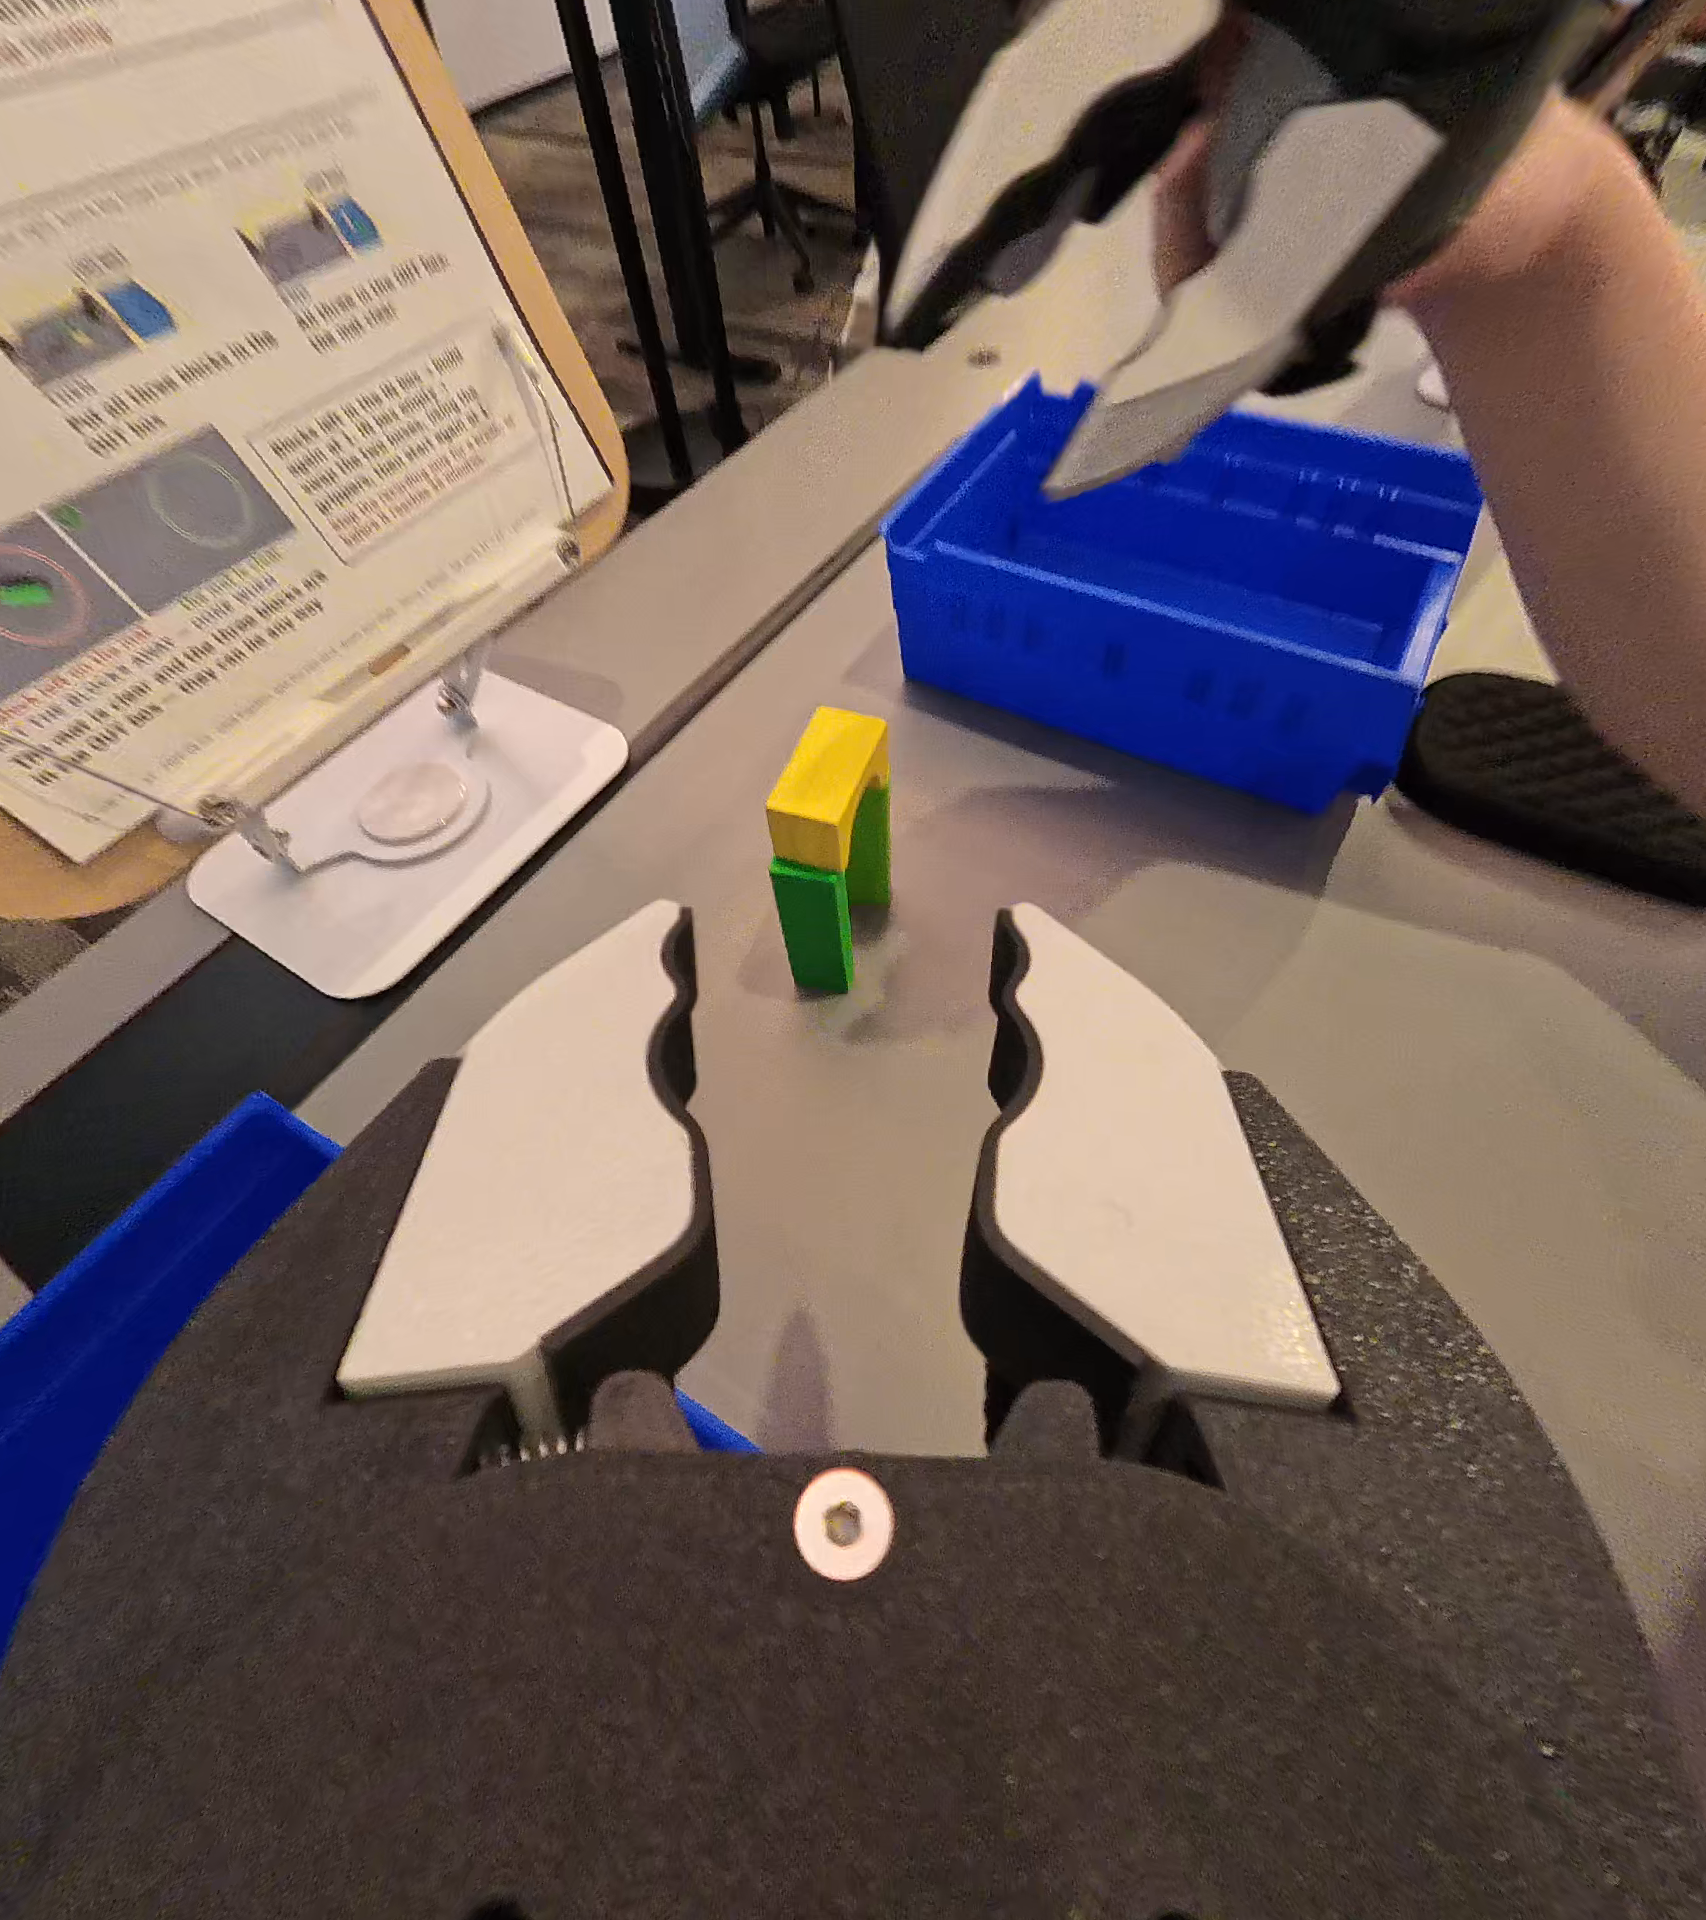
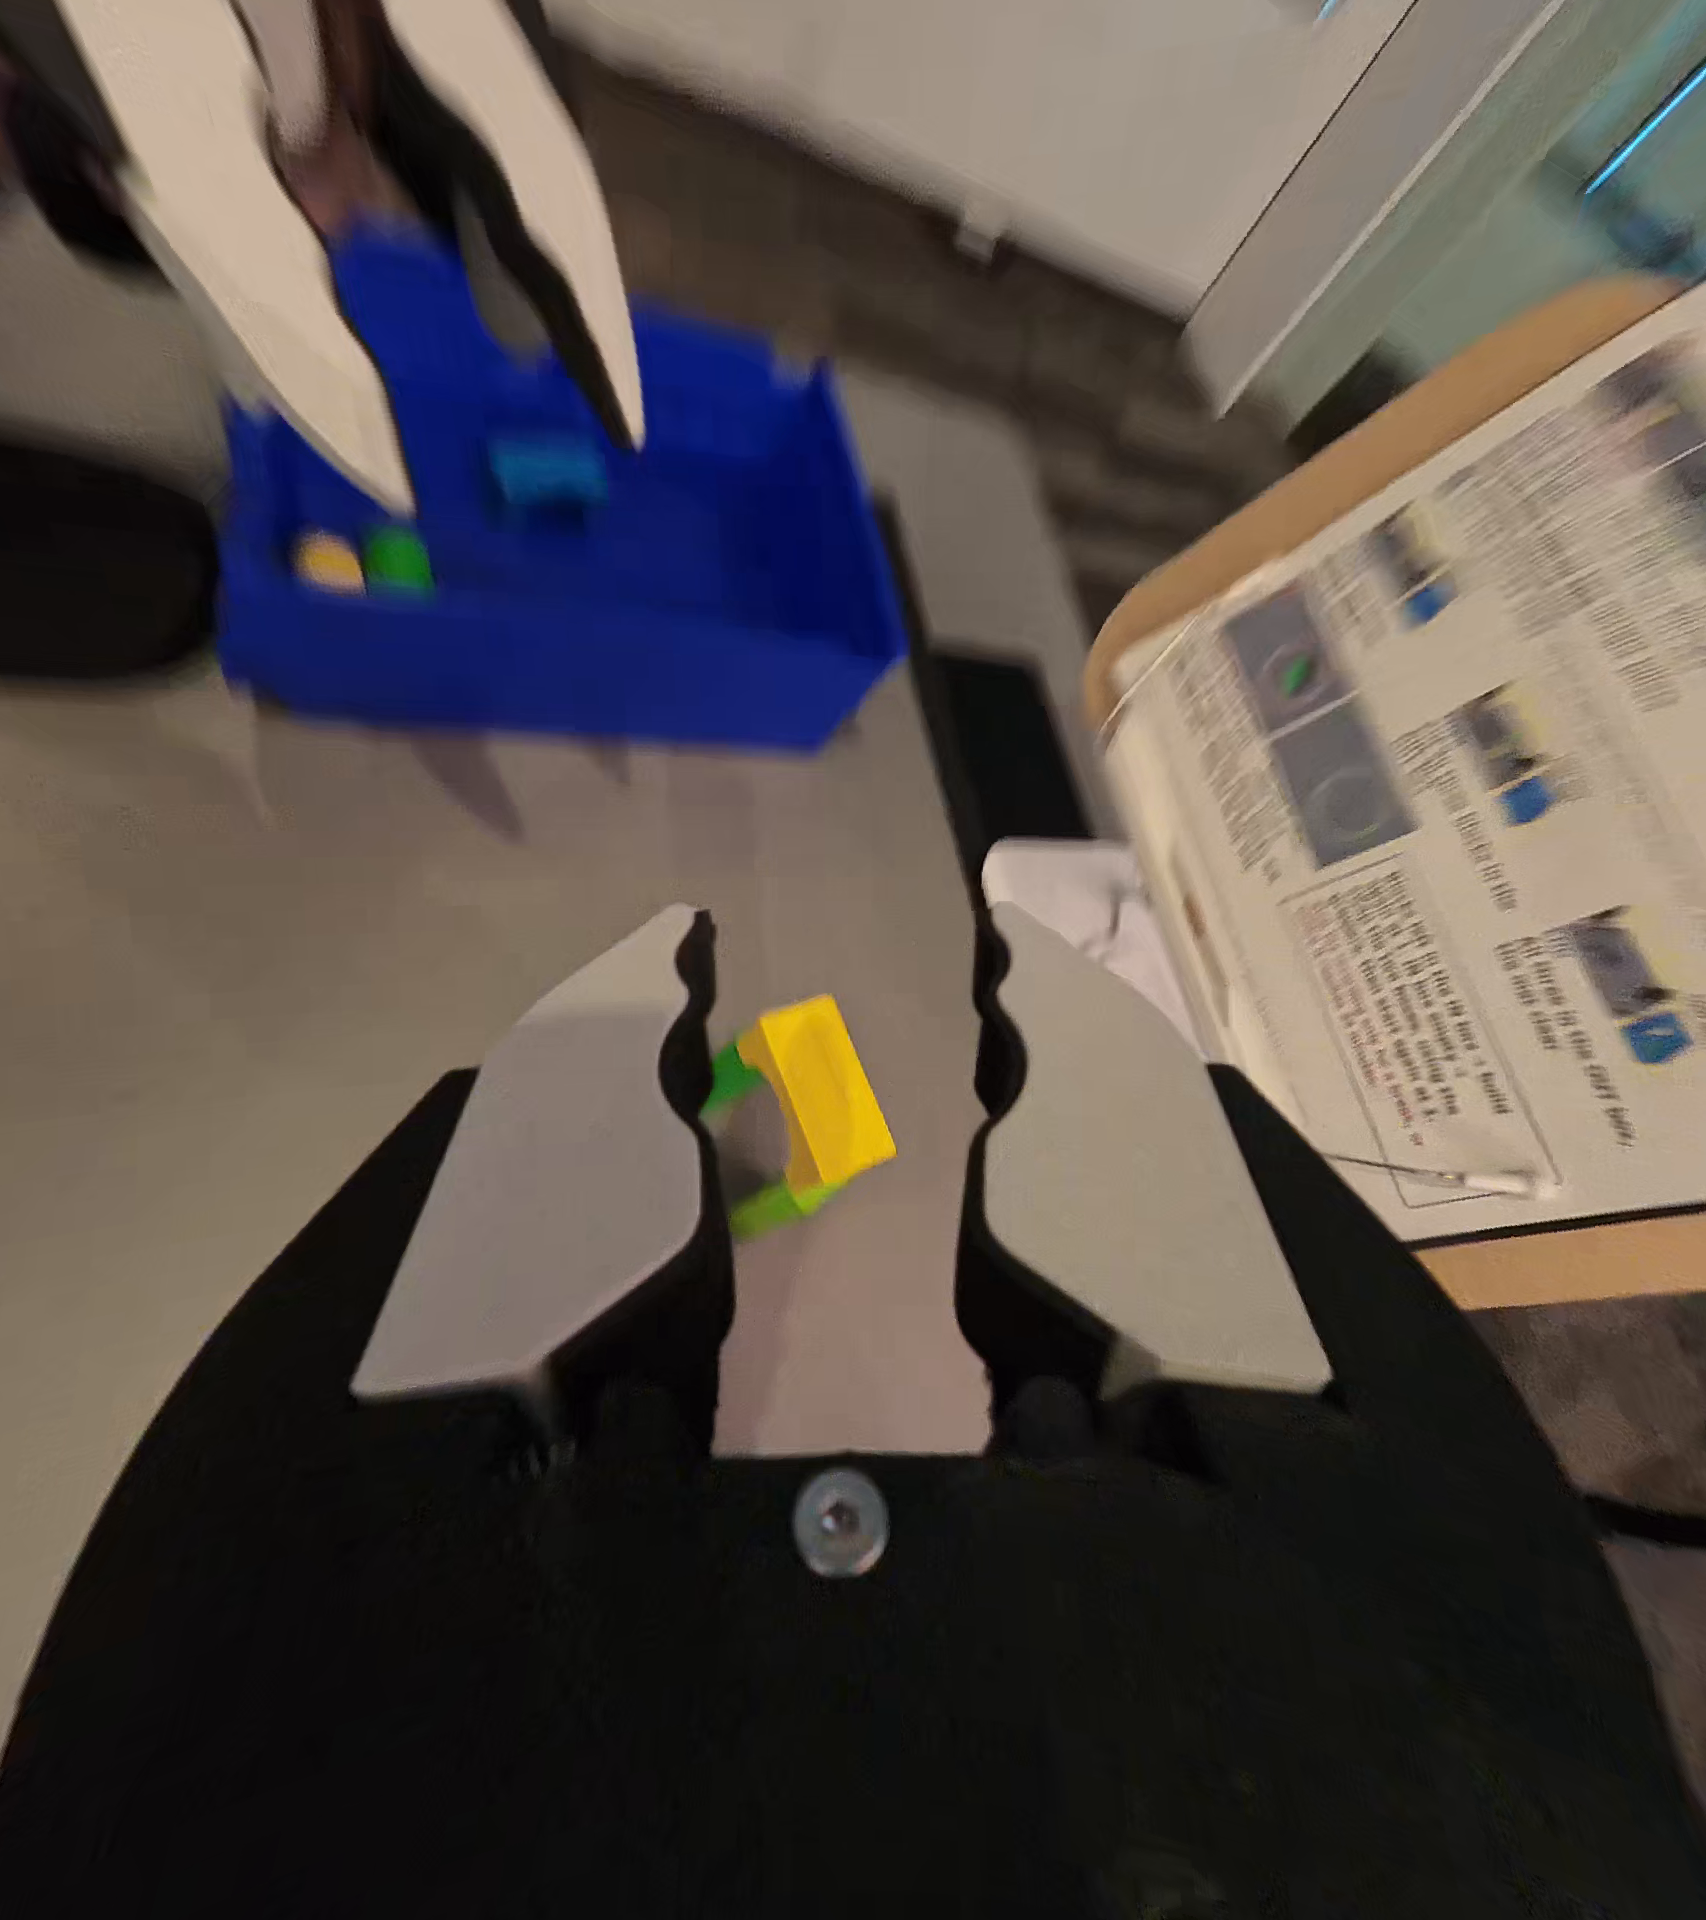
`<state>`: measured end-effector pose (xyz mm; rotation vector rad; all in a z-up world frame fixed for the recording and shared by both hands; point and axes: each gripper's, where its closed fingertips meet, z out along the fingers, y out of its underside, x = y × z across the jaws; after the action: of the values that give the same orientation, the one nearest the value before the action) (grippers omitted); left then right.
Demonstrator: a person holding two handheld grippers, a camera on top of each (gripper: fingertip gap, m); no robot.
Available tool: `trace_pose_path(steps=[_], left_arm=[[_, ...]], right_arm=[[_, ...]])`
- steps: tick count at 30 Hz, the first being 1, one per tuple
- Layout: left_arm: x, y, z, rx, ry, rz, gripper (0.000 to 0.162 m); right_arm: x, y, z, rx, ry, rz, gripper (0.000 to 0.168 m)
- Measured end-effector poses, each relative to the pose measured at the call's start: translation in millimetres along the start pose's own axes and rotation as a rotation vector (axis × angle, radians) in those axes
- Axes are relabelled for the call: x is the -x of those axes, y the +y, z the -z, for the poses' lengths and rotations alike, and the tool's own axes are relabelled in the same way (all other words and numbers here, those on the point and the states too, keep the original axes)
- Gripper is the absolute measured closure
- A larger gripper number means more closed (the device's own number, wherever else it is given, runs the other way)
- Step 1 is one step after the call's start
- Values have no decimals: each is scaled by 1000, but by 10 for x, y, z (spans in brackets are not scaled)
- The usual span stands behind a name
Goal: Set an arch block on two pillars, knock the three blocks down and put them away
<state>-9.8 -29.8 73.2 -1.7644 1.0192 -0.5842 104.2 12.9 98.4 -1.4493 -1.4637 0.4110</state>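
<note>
The yellow wooden arch block (image 1: 828,784) sits across the tops of 2 upright green rectangular pillars (image 1: 813,925) on the grey table (image 1: 1400,1039), so the little gate is built and, by my reading, the knock-down is the step in hand. The relation that matters: in the left wrist view the gate stands straight ahead of the left tool (image 1: 841,920), just beyond its tips, with the arch's long axis running away from the camera — the near pillar hides most of the far one. That tool is released and empty, its 2 fingers spread wider than the gate. The right tool (image 2: 841,925) is likewise parted and holds nothing; it looks down on the arch (image 2: 818,1091) from above and seems to hang higher, over the empty blue plastic bin (image 1: 1171,613). A second blue bin (image 2: 558,582) holds other small blocks. The left tool looks nearer — a push across the arch's length should topple all 3.
</note>
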Motion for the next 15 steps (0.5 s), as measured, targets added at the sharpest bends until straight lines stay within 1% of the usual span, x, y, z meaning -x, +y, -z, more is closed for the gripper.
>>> trace_pose_path(steps=[2,4,5,6,8,10,11,12,15], left_arm=[[9,-116,119,-63,-10,10,105],[-6,-209,232,-114,-9,19,102],[-21,-249,282,-136,-7,21,101],[-44,-280,326,-153,-2,20,101],[-126,-335,402,-182,23,2,101],[-251,-410,479,-217,67,-1,99],[-324,-458,520,-239,94,2,97],[-393,-508,560,-265,117,1,95],[-493,-619,637,-341,117,-22,93]], right_arm=[[72,-229,324,-221,76,-82,108],[132,-360,614,-421,152,-149,103],[122,-390,732,-495,208,-178,103],[102,-389,819,-533,255,-203,102],[75,-322,918,-514,303,-230,102],[19,-223,1007,-440,345,-220,103],[-33,-164,1062,-401,381,-202,104],[-103,-94,1122,-365,424,-196,109],[-263,109,1256,-337,506,-253,111]])
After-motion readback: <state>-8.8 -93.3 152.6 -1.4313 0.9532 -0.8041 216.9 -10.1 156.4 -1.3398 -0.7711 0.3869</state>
